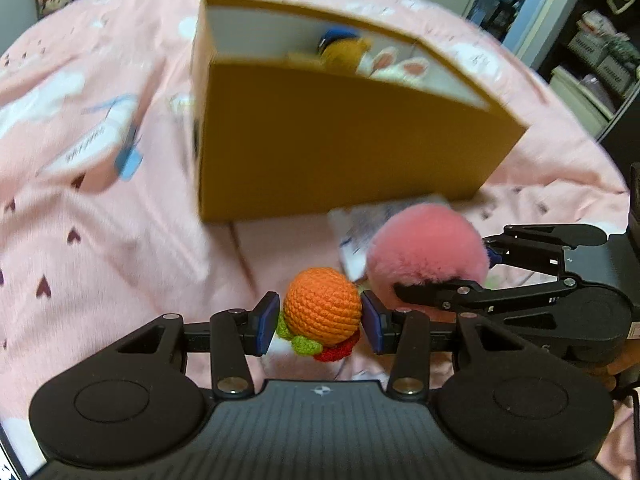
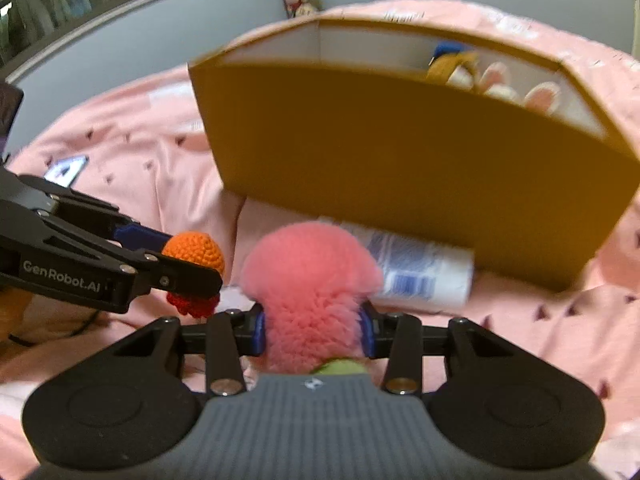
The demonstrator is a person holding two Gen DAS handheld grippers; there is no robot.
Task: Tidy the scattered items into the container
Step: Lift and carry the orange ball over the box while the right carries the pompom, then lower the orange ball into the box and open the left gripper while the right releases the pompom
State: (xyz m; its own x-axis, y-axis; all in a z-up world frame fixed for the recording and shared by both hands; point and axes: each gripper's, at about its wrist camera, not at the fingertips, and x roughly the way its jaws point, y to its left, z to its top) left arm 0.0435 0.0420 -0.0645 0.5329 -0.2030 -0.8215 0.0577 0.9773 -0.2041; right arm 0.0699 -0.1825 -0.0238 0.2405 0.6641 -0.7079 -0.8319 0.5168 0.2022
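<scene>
An orange crocheted toy (image 1: 322,312) with green and red trim sits between the blue pads of my left gripper (image 1: 322,322), which is shut on it. To its right my right gripper (image 2: 314,334) is shut on a fluffy pink pompom (image 2: 310,276), whose fur bulges out past the pads. The pink pompom (image 1: 426,244) and the right gripper (image 1: 448,276) also show in the left wrist view, and the left gripper (image 2: 192,264) with the orange toy (image 2: 196,250) in the right wrist view. Just beyond both stands the tall mustard cardboard box (image 1: 340,148), open on top.
Plush toys lie inside the mustard box (image 2: 400,152): a yellow and blue one (image 2: 450,64) and white ones with pink ears (image 2: 516,92). A white tube with a barcode (image 2: 420,272) lies against the box's front. Everything rests on a pink patterned bedspread (image 1: 100,220). Shelves (image 1: 600,52) stand at the right.
</scene>
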